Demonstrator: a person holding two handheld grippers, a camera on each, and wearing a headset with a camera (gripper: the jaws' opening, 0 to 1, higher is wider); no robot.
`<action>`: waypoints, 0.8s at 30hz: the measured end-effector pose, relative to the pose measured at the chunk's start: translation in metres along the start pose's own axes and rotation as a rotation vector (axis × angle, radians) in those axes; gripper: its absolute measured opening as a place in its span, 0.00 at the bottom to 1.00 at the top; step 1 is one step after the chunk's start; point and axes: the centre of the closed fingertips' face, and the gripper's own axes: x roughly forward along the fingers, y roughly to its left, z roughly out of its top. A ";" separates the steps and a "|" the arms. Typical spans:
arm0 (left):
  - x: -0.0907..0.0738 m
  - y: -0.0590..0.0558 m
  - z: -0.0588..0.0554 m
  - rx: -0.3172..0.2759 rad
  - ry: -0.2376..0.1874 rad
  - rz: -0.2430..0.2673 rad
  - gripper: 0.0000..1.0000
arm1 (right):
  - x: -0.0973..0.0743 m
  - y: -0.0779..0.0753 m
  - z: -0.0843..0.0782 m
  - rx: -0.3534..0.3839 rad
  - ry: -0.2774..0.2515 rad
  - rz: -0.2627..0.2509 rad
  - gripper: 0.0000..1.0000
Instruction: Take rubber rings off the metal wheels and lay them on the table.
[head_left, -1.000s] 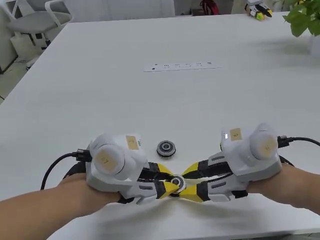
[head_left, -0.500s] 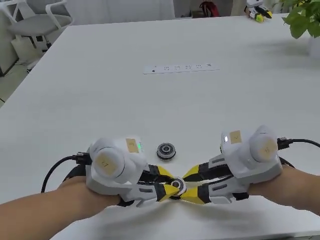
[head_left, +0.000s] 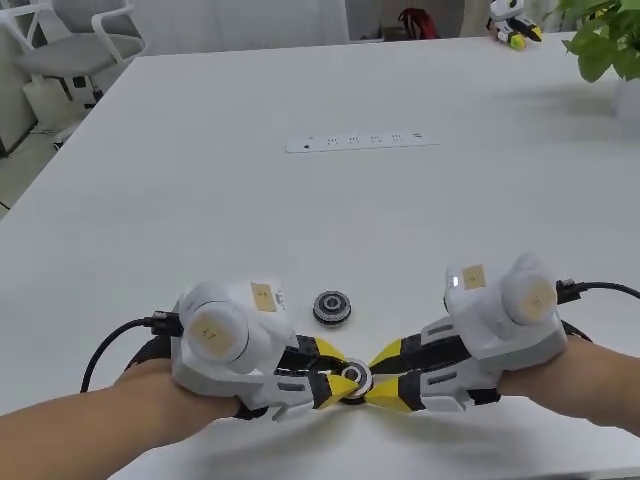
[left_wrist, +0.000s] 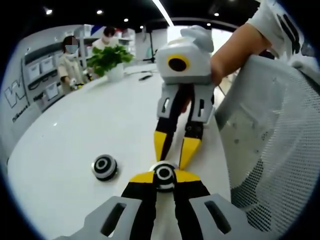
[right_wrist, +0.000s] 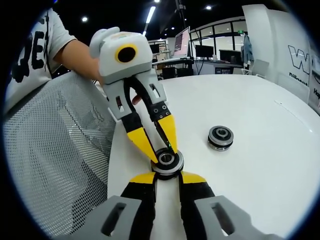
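Rubber ring (right_wrist: 177, 165) is not yet off: it sits as a dark band around the metal wheel (head_left: 350, 378) that you hold just over the table (head_left: 300, 220), at the 6 o'clock edge nearest your body. You bring both tools onto this one small part, which I judge is deliberate: one anchors the wheel so the other can drag the ring off without the wheel spinning or skidding away.

Your left gripper (head_left: 333, 386) reaches in from 9 o'clock, its yellow jaw tips clamped on opposite sides of the wheel, as the left gripper view shows. Your right gripper (head_left: 380, 385) comes in from 3 o'clock, and its own view has its tips flanking the wheel and pinched on its rim. Whether they bite the rubber or the metal is too small to tell.

Both grippers lie low and nearly level, nose to nose, forearms splayed toward 8 and 4 o'clock. That keeps the load close to you and the peeling force along one line.

The second wheel (head_left: 332, 306), ring in place, lies flat on the table just beyond at 12 o'clock, near but apart, ready for its turn. Well past it, also toward 12 o'clock, a socket strip (head_left: 360, 140) sits in the tabletop.
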 end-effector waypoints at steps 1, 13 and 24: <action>0.000 0.000 0.000 0.000 0.000 0.000 0.12 | 0.000 0.000 0.000 0.003 0.000 0.001 0.13; 0.000 0.000 0.000 -0.002 0.001 0.001 0.12 | -0.002 -0.004 -0.004 0.081 -0.003 -0.008 0.00; 0.000 -0.001 0.000 0.006 0.009 0.001 0.12 | -0.005 -0.007 -0.004 0.254 -0.028 0.004 0.00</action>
